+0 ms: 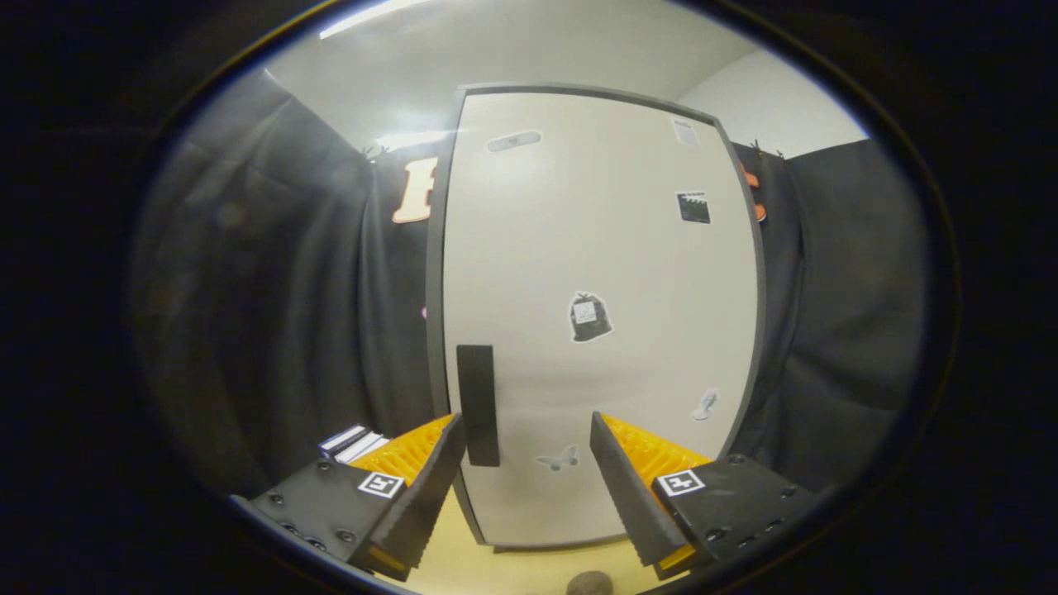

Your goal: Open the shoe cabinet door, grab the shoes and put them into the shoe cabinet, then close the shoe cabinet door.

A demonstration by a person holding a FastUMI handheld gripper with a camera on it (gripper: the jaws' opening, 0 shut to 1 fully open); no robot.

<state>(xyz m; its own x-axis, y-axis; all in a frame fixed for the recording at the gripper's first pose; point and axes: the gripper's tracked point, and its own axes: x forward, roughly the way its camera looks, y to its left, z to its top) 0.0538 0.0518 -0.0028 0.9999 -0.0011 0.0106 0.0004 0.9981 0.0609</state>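
The shoe cabinet (595,248) stands straight ahead, a tall pale box with a dark grey frame. Its door is shut and carries several small stickers. A black vertical handle (478,405) sits near the door's left edge. My gripper (525,438) is open just in front of the door. The left finger (430,479) lies just left of the handle's lower end, the right finger (628,487) well to its right. Nothing is between the fingers but the door's face and the handle. Black and white shoes (354,442) peek out beyond the left finger, left of the cabinet.
Black cloth walls hang on both sides of the cabinet. The floor (496,570) below the cabinet is pale yellow. A small dark round object (588,583) lies on it near me, below the fingers.
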